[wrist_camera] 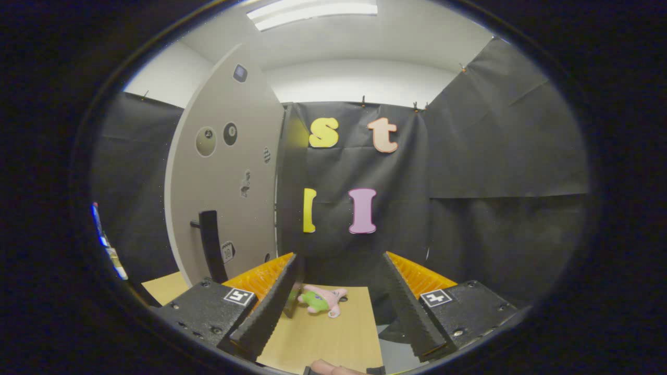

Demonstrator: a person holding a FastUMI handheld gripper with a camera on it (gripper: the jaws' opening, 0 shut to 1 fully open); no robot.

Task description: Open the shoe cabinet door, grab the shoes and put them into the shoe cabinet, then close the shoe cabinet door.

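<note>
Gripper: fingers spread wide apart, nothing between them, nothing clamped. I read this as a carrying or approach posture, jaws kept open so they are ready for the next grasp.

Cabinet door: a tall pale panel left of and beyond the left finger. It appears swung open, since I see its edge and a dark gap beside it. The dark bar handle sits low on the door face, just above the left finger's base. Small stickers dot the panel. With the door standing out like this, my judgement is that the opening step is done; the cabinet interior is hidden from me.

Shoes: the small pink and green item lying on the worktop just ahead of the fingers, between their lines, looks more like a soft toy than a shoe; I cannot tell whether it is the task's thing. It lies near the worktop's far edge, close to the foot of the door, so a short forward reach should bring it between the fingers.

Surface: light wood-grain worktop, flat, matte. A fingertip of the person shows at the near edge.

Room: black cloth walls clipped up, white wall above, ceiling strip light on. Lighting even, with no glare on the worktop.
</note>
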